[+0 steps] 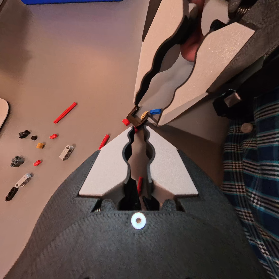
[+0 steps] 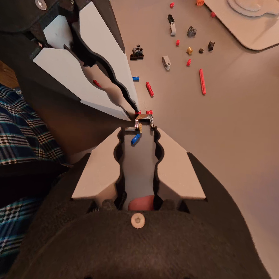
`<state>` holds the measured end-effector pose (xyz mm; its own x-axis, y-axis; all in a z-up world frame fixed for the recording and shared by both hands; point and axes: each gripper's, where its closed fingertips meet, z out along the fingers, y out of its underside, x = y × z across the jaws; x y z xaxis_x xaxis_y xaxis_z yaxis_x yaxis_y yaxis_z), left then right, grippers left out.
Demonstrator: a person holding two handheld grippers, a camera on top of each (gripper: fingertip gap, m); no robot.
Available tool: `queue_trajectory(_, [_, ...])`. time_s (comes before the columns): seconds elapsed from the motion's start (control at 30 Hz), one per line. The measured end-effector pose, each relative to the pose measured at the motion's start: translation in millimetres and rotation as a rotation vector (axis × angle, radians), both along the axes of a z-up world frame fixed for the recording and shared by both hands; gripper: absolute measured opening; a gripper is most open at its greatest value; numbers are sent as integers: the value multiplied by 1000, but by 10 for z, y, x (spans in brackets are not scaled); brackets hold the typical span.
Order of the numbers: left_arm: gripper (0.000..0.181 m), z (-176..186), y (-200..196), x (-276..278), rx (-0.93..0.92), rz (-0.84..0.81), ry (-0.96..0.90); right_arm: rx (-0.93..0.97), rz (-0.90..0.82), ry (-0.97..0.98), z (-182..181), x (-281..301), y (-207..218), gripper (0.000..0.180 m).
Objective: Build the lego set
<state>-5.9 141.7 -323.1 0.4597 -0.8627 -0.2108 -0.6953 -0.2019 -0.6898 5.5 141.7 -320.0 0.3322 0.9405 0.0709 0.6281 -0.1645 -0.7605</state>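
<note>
Grey-padded fingertips of the left gripper (image 1: 138, 128) are pinched almost together on a small red pin (image 1: 136, 130) that sticks out of the black U-shaped bracket (image 1: 134, 117), a grip that looks meant to press or steady the pin in its hole. Facing it, the right gripper (image 2: 138, 129) is spread about as wide as the bracket and holds it by its two side arms, so the piece is braced from the opposite end just above the tan table (image 1: 68, 68). A tan gear (image 2: 140, 128) sits on the bracket's inner arm, and a second red pin (image 2: 149, 112) shows at its far edge. Just beside lies a blue pin (image 2: 135, 138). Further out, the spare parts are spread singly within easy reach: a long red axle (image 1: 65, 113), a short red axle pin (image 1: 104, 141), a grey beam (image 1: 66, 152).
</note>
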Motion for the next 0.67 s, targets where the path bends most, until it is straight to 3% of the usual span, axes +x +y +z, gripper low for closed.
queue_trajectory(0.2, [15,54,-24,-1,24,-29,18,25,31,7,29,12,-62,25])
queue_trajectory(0.43, [14,55,-25,65,69,-192,124,-7,63,-14,-26,-20,-102,14])
queue_trajectory(0.67, [9,9,-68,89,52,-296,177,-19,74,-20,-39,-32,-125,18])
